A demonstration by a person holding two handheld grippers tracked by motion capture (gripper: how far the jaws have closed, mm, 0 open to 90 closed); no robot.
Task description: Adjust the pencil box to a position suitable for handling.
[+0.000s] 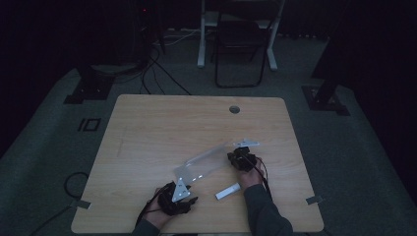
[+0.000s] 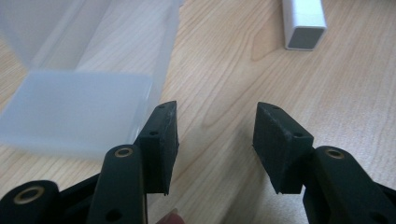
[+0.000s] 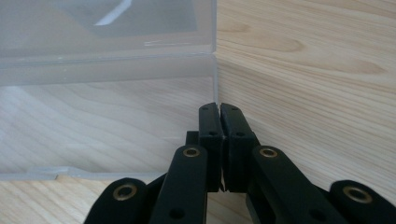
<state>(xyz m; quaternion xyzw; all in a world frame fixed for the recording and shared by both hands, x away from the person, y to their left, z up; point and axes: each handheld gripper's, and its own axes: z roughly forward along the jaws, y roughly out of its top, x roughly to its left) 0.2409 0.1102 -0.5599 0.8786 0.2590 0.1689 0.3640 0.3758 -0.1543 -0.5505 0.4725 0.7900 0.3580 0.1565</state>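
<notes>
Right tongs pinching clear box wall, left tongs apart

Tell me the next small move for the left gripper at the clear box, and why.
Probably ease the left gripper sideways so its fingers straddle the near wall of the clear plastic box, then close. They stand apart over bare table beside the box, while the right gripper is shut on the far wall's edge.
</notes>
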